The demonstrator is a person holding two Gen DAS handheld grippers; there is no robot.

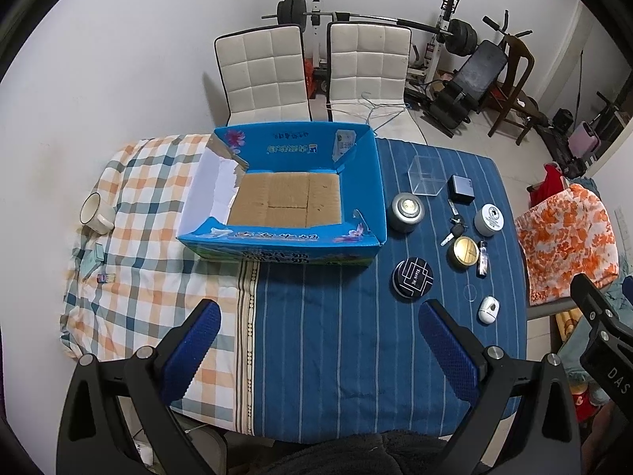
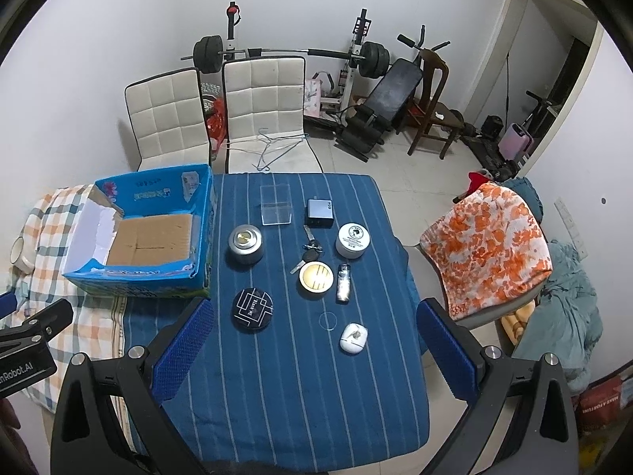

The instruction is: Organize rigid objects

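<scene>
1. The round black tin [image 2: 252, 309] near the table's front edge reads "Blank ME" in white.
2. The left gripper's body [image 2: 23, 368] shows "nRobot.AI".
3. The right gripper's body [image 1: 611, 360] shows "DAS".
4. Print on the blue box [image 1: 277, 146] is unreadable.

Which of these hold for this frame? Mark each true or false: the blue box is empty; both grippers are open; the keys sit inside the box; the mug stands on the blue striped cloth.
1. The blue cardboard box is empty: true.
2. The left gripper and right gripper are open: true.
3. The keys sit inside the box: false, they lie on the blue striped cloth.
4. The mug stands on the striped cloth: false, it is on the checked cloth.
</scene>
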